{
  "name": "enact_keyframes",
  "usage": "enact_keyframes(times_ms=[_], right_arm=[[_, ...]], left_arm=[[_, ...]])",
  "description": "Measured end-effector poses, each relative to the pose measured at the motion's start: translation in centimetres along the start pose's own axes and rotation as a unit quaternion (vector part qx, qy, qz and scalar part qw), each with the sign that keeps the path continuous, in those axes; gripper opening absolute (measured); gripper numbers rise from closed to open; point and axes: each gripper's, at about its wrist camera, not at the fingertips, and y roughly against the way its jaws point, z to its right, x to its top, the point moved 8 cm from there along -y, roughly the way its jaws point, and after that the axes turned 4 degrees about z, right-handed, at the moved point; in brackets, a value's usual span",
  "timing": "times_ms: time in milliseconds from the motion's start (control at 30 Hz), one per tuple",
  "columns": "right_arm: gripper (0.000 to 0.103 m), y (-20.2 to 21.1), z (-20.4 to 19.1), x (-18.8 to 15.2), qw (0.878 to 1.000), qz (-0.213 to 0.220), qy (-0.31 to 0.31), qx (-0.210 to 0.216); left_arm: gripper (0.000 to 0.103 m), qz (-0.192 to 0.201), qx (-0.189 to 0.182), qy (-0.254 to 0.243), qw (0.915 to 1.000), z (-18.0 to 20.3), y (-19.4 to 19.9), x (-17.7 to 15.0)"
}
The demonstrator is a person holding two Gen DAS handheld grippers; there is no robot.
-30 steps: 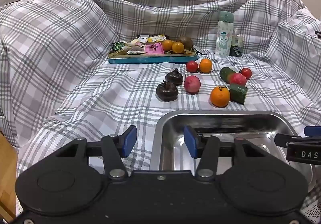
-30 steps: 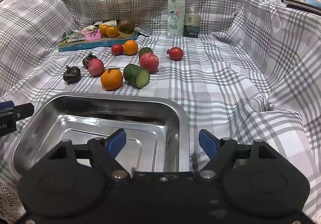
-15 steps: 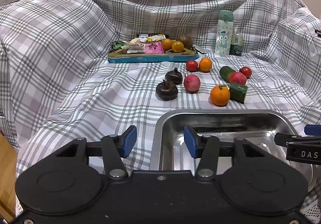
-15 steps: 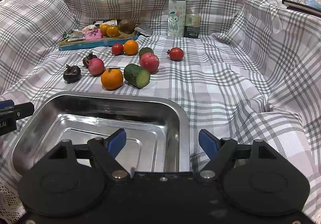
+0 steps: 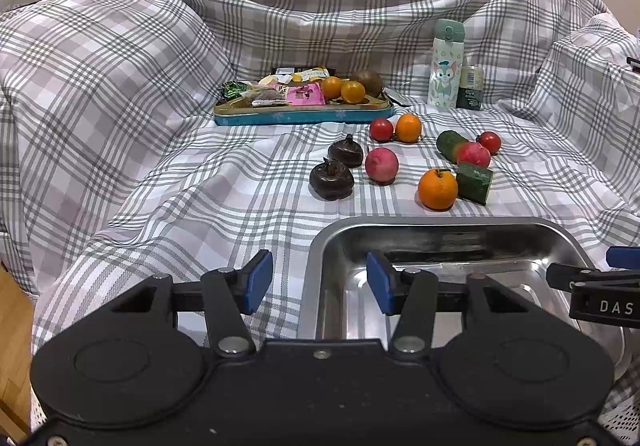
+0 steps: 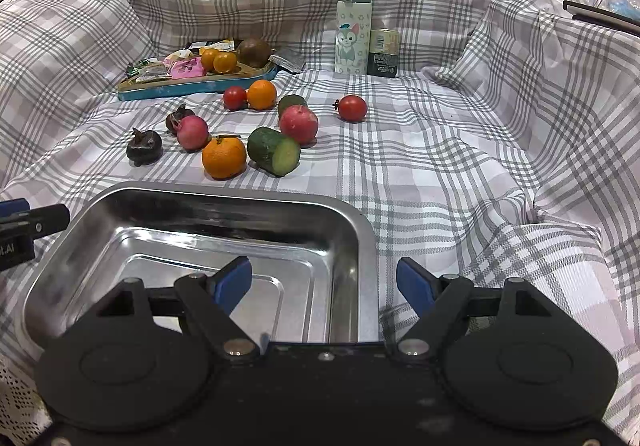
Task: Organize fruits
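Left wrist view: both tools, left tool (image 5: 319,282) and right tool (image 6: 324,283), are being held open and empty over the bare steel tray (image 6: 224,198), while the nearest orange (image 6: 223,157), at twelve o'clock beyond the rim, is probably to be reached first.

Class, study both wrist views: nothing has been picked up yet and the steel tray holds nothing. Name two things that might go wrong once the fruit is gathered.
1. The large orange touches the cut cucumber piece; a wide grab with the open right gripper may knock the cucumber and set it rolling.
2. The plaid cloth lies in wrinkles, so round fruit such as the lone tomato could roll away if nudged.
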Motion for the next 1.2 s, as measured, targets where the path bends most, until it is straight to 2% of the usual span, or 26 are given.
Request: enact_keyframes(times_ms=[1200], right_arm=[[0.081, 0.09, -0.10, 0.04, 1.000, 0.002, 0.004, 0.000]], left_arm=[[0.057, -0.001, 0.000, -0.001, 1.0000, 0.10, -0.04, -0.12]])
